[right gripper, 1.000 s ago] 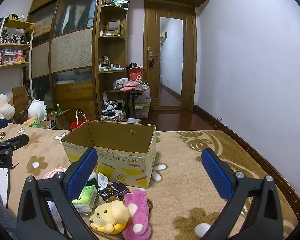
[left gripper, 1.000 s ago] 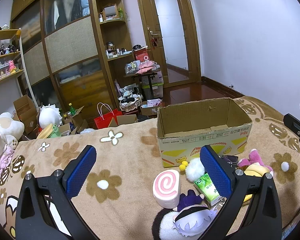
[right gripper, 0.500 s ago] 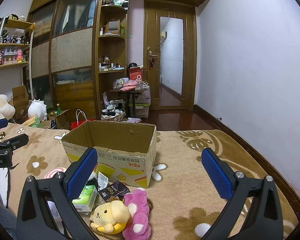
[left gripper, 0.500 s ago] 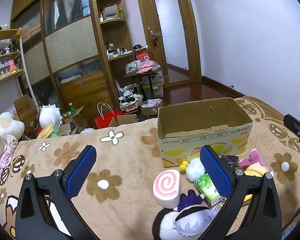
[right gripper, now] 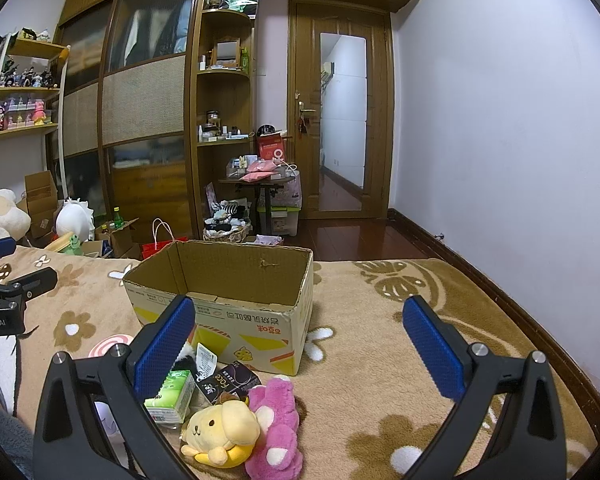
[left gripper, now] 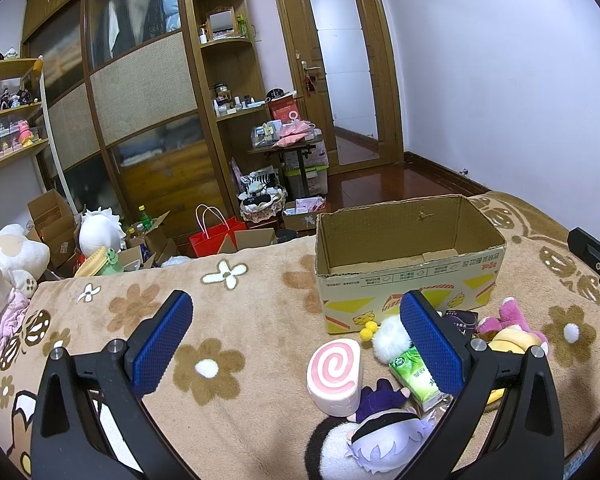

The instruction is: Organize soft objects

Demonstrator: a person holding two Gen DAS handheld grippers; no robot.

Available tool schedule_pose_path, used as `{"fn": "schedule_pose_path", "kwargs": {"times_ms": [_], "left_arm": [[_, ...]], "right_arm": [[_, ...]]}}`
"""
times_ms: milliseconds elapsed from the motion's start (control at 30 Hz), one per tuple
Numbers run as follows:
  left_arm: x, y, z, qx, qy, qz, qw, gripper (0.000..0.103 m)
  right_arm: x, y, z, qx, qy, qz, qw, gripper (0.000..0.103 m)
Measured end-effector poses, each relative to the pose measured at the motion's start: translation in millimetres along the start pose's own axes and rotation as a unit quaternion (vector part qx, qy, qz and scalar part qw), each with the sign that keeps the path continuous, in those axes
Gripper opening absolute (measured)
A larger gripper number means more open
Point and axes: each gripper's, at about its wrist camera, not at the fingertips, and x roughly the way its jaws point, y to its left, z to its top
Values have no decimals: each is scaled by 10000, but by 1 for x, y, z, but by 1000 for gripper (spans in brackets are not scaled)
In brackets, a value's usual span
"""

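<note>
The left claw [left gripper: 296, 340] is hanging released, its blue pads spread wide with nothing between them, over the flowered blanket [left gripper: 148, 320] on the bed. Just under its right pad [left gripper: 430, 344] a green tissue pack [left gripper: 414, 372] is lying, half hidden by that pad. Beside the pack a pink swirl roll [left gripper: 334, 376] is standing on the blanket, and a white pompom [left gripper: 388, 338] with yellow balls [left gripper: 367, 330] is sitting behind it. Nearest the camera a purple-and-white plush [left gripper: 380, 432] is lying against the roll.

The right claw [right gripper: 300, 344] is also hanging released, holding nothing. Below its left pad [right gripper: 166, 344] the tissue pack [right gripper: 172, 396] is showing again, next to a dark packet [right gripper: 228, 382] and a white tag [right gripper: 206, 358]. A yellow dog plush [right gripper: 220, 432] is lying pressed against a pink plush [right gripper: 276, 424] in front of these.

Behind the pile the cardboard box [left gripper: 408, 264] is standing open and looking empty, its front wall [right gripper: 236, 332] close to the toys. The packet and tissue pack are crowding the ground between the plushes and the box.

Beyond the bed a red bag [left gripper: 216, 236], open cartons [left gripper: 52, 220] and a big white plush [left gripper: 8, 256] are sitting before the wardrobe [left gripper: 140, 92].
</note>
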Motion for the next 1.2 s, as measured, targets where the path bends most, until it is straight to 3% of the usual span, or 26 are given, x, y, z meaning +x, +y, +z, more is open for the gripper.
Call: {"fn": "schedule_pose_path", "kwargs": {"times_ms": [400, 933, 1200], "left_arm": [[5, 2, -5, -1, 214, 19, 9998, 103], [67, 2, -10, 32, 1197, -85, 9928, 102], [104, -4, -18, -57, 1836, -200, 9828, 102]], "right_arm": [[2, 3, -3, -5, 107, 35, 9999, 103], [49, 1, -12, 94, 972, 163, 9951, 103], [73, 9, -24, -57, 1437, 432, 9887, 103]]}}
